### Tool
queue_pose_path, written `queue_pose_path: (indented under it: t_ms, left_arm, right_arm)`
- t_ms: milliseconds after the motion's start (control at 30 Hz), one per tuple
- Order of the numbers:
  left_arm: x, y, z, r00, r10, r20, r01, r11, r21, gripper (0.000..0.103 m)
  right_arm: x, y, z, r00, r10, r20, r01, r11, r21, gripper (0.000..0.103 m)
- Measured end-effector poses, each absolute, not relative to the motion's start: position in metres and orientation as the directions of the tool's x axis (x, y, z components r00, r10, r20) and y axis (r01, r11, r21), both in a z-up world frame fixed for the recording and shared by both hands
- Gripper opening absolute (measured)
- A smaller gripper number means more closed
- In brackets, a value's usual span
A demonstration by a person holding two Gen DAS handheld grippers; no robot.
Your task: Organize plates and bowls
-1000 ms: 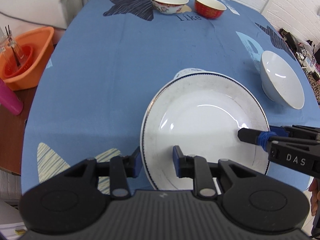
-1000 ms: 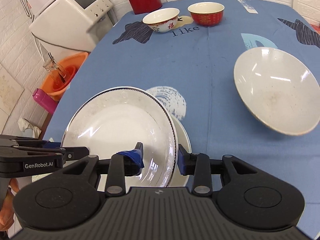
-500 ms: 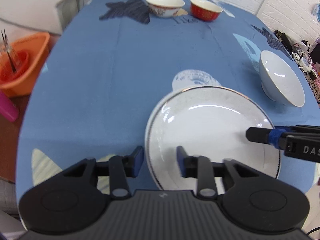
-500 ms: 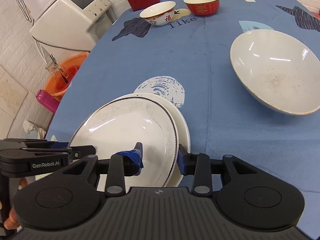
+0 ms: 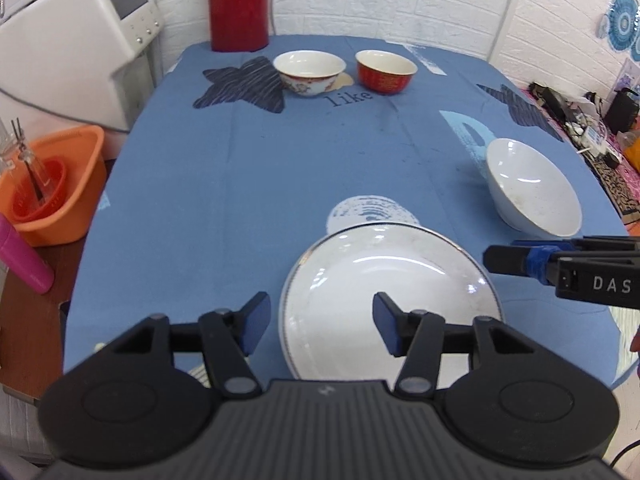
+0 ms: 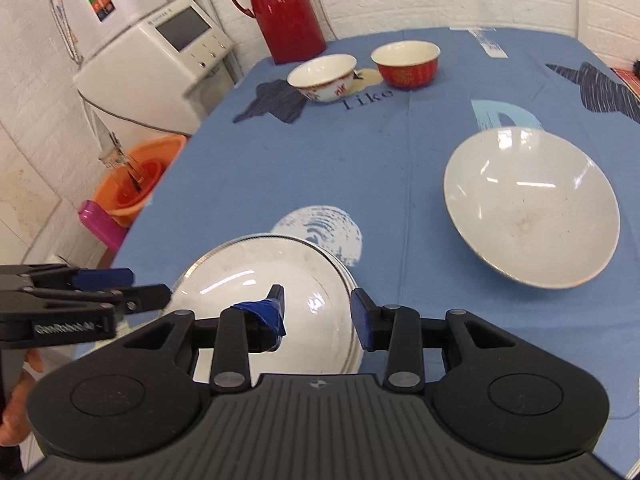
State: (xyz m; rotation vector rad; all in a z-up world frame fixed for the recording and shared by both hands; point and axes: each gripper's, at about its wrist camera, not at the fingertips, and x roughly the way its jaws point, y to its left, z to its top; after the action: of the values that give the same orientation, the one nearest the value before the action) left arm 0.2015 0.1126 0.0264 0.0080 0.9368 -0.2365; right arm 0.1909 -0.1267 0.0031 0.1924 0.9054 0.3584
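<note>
Two white plates lie stacked (image 5: pixel 384 296) on the blue tablecloth near its front edge; the stack also shows in the right wrist view (image 6: pixel 272 280). My left gripper (image 5: pixel 320 322) is open, its jaws astride the stack's left rim without touching. My right gripper (image 6: pixel 318 310) is open over the stack's right rim, holding nothing. A large white bowl (image 5: pixel 532 188) sits to the right, also in the right wrist view (image 6: pixel 532 206). A white patterned bowl (image 5: pixel 309 72) and a red bowl (image 5: pixel 386 70) stand at the far side.
A red thermos (image 5: pixel 239 4) stands at the table's far edge. An orange basin (image 5: pixel 52 188) and a pink cup (image 5: pixel 22 258) sit off the left side by a white appliance (image 5: pixel 80 36). Clutter (image 5: pixel 580 128) lies off the right.
Both grippers let go of the top plate, which now lies flat on the lower one. Both opened wider and pulled back and up, so more of the table shows.
</note>
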Motion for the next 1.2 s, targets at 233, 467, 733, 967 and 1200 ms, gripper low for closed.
queue_pose_path:
  t_ms: [233,467,733,967,1200]
  left_arm:
    - [0.193,0.091,0.035,0.580,-0.245,-0.777,0.277,0.956,-0.095,0.059]
    - [0.192,0.077,0.045,0.600,-0.285,-0.747,0.312,0.944,-0.109,0.064]
    - [0.221,0.049,0.037,0.567,-0.299,-0.767,0.347,0.932,-0.107,0.065]
    - [0.264,0.025,0.036,0.534,-0.291,-0.794,0.361,0.927,-0.097,0.065]
    - [0.314,-0.012,0.042,0.498,-0.333,-0.801,0.399,0.908,-0.130,0.067]
  right_arm:
    - [0.182,-0.145,0.008,0.585,0.381,-0.716,-0.249,0.924,0.289,0.021]
    - [0.144,-0.205,0.010,0.612,0.385,-0.691,-0.219,0.922,0.319,0.021]
    - [0.106,-0.268,-0.006,0.649,0.352,-0.674,-0.104,0.920,0.379,0.022]
    - [0.118,-0.306,-0.004,0.659,0.312,-0.685,-0.048,0.926,0.375,0.023]
    - [0.173,-0.331,0.011,0.708,0.284,-0.647,-0.020,0.923,0.384,0.025]
